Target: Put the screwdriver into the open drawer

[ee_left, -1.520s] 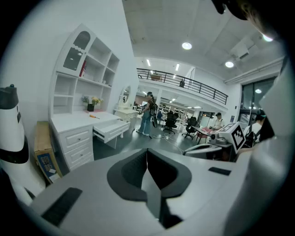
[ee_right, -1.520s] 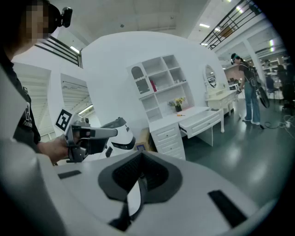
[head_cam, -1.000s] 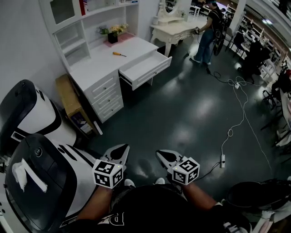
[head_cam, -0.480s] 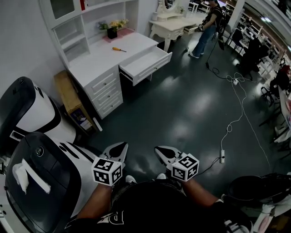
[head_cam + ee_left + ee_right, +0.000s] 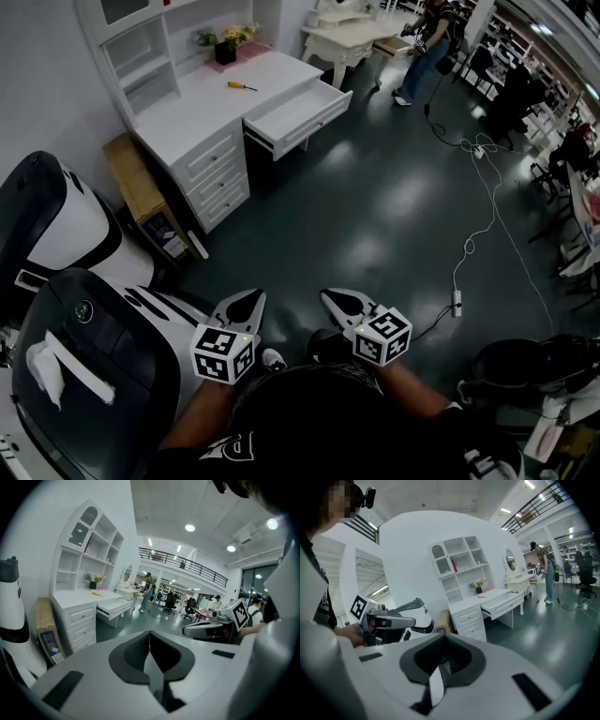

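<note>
A wide showroom with a dark, glossy floor (image 5: 375, 216) has a white desk (image 5: 187, 117) set against its wall. The screwdriver (image 5: 242, 85), orange-handled, lies flat on the desk's top, just behind the open drawer (image 5: 298, 114), which juts from the desk's front over the floor. A pot of flowers (image 5: 225, 47) stands at the back of the desktop. A cardboard box (image 5: 141, 192) leans at the desk's near end. Past the desk's far end stands a cream dressing table (image 5: 352, 37), with a person (image 5: 427, 42) beside it. Well apart from the desk, low over the floor, the left gripper (image 5: 242, 307) and right gripper (image 5: 342, 305) are held side by side. Each has its jaws pressed together with nothing between them.
</note>
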`<state>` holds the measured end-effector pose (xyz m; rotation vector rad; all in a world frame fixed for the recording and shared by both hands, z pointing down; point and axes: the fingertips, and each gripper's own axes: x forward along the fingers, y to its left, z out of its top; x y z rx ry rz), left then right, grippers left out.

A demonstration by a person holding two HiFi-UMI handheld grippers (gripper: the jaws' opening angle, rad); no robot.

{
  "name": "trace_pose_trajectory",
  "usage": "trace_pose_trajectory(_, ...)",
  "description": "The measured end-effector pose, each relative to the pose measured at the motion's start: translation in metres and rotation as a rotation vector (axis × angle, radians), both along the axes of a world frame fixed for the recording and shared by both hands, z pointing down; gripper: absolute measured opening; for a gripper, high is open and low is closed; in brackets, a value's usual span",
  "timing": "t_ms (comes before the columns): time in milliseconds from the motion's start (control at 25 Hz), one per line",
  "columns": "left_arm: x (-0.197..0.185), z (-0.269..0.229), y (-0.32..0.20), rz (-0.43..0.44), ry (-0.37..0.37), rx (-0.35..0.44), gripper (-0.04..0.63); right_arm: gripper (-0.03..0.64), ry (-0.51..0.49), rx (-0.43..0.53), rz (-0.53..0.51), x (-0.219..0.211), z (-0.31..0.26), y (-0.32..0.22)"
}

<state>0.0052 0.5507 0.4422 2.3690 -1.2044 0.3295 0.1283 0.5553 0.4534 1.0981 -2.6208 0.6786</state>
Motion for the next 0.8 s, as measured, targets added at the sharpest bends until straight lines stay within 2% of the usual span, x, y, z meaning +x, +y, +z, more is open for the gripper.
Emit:
trace_pose_trajectory(360,-0.016,0.012,-0.008,-0.042,0.014,-0.025,0.015,0.009,-0.01,-0.033,0.024,-0.007,0.011,-0.015)
trace_pose_trajectory(600,-0.018,0.013,-0.031,-0.067,0.0,-0.039,0.015,0.009,-0.033,-0.053,-0.024,-0.02,0.016,-0.055)
trace_pose_trajectory(800,-0.018,0.01,-0.068,-0.093,-0.008,-0.041,0.015,0.009,-0.049,-0.032,-0.053,-0.025,0.008,-0.101)
